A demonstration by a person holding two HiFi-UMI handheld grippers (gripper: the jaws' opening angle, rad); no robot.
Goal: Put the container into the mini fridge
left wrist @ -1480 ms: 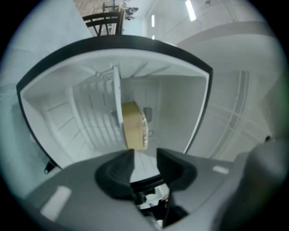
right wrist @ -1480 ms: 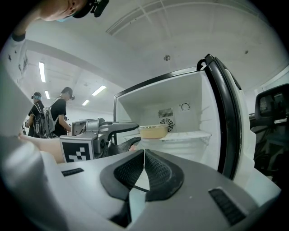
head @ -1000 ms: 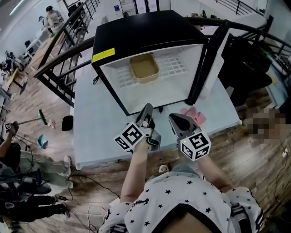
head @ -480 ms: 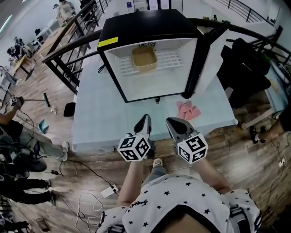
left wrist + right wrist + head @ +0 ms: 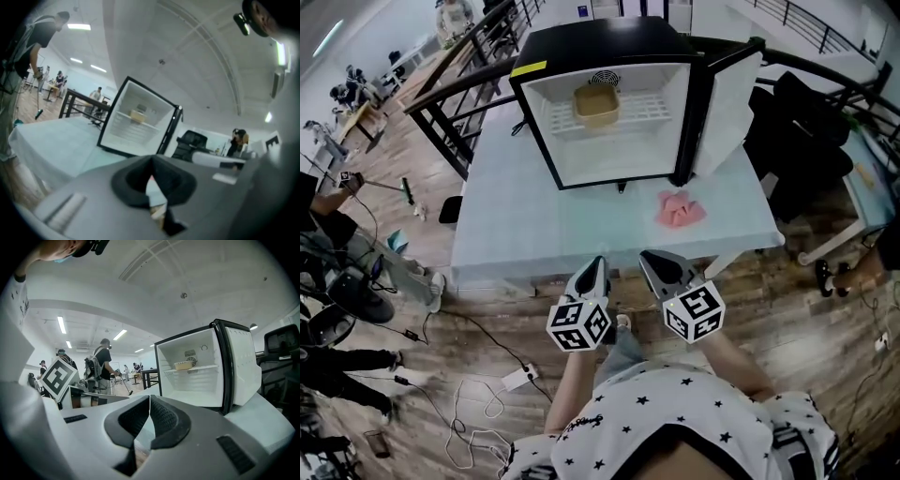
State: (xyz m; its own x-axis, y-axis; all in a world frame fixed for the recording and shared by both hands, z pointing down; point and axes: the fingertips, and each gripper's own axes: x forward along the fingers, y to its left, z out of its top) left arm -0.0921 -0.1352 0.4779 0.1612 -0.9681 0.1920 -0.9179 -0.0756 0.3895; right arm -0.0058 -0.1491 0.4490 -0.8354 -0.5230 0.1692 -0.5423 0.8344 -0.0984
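The black mini fridge (image 5: 609, 56) stands open at the back of the pale table (image 5: 506, 216), its door (image 5: 727, 108) swung to the right. A tan container (image 5: 596, 103) rests on the white wire shelf inside; it also shows as the container (image 5: 137, 116) and the container (image 5: 183, 365) in the two gripper views. My left gripper (image 5: 593, 270) and right gripper (image 5: 659, 265) hover side by side just off the table's front edge, over the wood floor. Both are shut and hold nothing, as the left gripper (image 5: 151, 165) and right gripper (image 5: 149, 401) views confirm.
A crumpled pink cloth (image 5: 680, 208) lies on the table in front of the fridge door. A black office chair (image 5: 797, 131) stands at the right. A black railing (image 5: 455, 89) runs behind the table. People stand at the far left, and a power strip (image 5: 514, 380) with cables lies on the floor.
Both grippers have drawn back from the fridge front, across the table to beyond its near edge. The container stays on the shelf and the door stays open.
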